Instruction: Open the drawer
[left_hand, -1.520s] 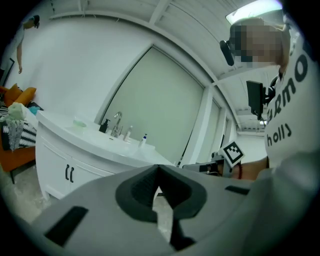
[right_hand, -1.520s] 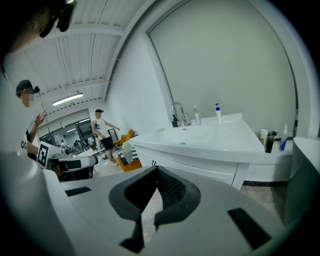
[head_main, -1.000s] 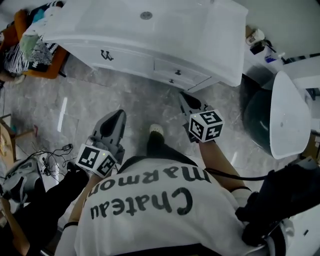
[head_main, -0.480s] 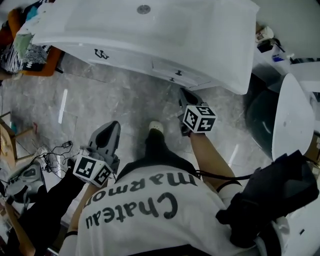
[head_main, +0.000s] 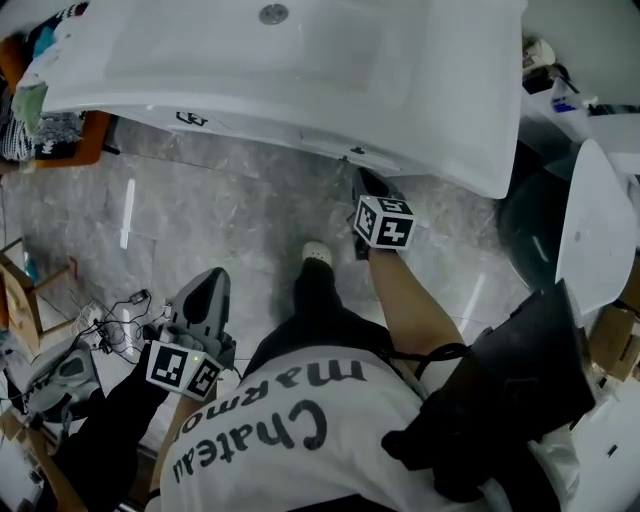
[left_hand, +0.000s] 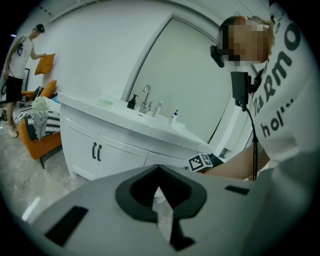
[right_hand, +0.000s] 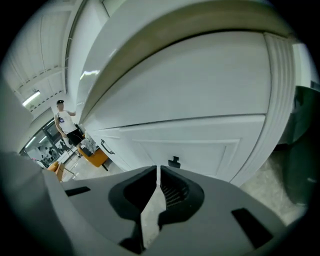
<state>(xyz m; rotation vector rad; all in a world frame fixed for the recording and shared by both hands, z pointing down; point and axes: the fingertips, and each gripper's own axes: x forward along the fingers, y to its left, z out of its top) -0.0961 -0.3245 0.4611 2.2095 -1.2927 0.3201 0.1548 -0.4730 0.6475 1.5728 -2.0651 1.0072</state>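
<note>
Head view: my right gripper (head_main: 360, 183), jaws together and empty, has sunk below the countertop (head_main: 470, 160) lip, nearer the drawer (head_main: 345, 148) ahead; the approach is nearly done.
Left gripper view: left gripper (left_hand: 159, 170) closed, empty, held well back.
Right gripper view: knob (right_hand: 174, 161) just beyond my tips, overhang above, bare floor (right_hand: 280, 175) to the right.

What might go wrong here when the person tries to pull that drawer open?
The right tool is shut, with the small dark knob just ahead; unless it opens, it will likely bump the drawer instead of gripping. The knob is tiny, so a grip may slip off. The countertop overhangs the drawer, so the tool's marker cube might knock its edge.
</note>
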